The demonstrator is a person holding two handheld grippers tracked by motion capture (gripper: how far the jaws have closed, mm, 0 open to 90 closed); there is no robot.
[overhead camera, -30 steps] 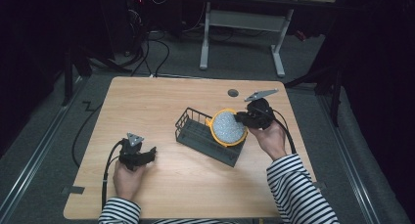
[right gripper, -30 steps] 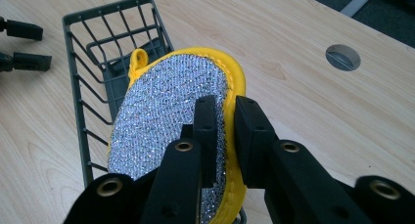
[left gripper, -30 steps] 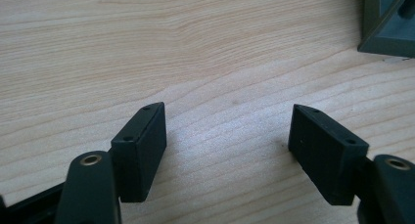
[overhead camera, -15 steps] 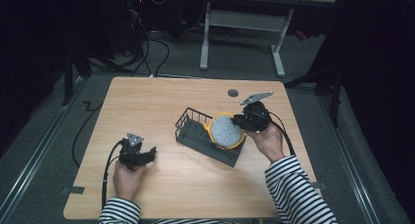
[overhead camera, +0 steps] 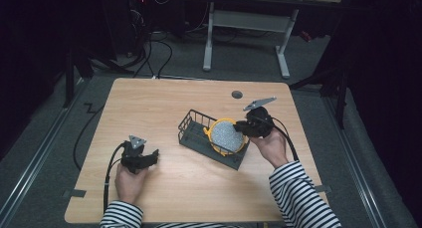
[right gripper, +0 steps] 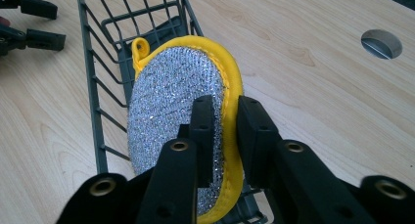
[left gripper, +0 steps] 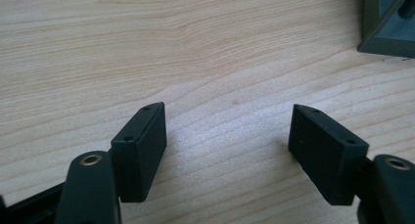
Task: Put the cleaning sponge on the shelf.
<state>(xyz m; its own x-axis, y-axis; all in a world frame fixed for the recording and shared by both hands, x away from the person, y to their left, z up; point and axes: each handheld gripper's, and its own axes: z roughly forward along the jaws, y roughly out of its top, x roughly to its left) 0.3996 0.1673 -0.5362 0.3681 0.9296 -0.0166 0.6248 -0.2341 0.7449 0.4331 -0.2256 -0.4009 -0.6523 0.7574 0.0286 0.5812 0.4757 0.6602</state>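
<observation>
The right gripper (right gripper: 226, 111) pinches the edge of a round scrubber (right gripper: 176, 111), silver with a yellow rim. The scrubber stands on its edge, partly inside the wire basket (overhead camera: 196, 126) just in front of this gripper. Far across the table (overhead camera: 164, 98), the left gripper (left gripper: 227, 131) has its jaws wide apart, with bare wood between them.

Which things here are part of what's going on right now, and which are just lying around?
In use:
- the scrubbing pad, silver with a yellow rim, pinched at its edge
- the right tongs, shut on it
- the wire basket, which the pad hangs over

Lying about:
- the left tongs, open, with nothing but bare table between them
- the round hole in the tabletop
</observation>
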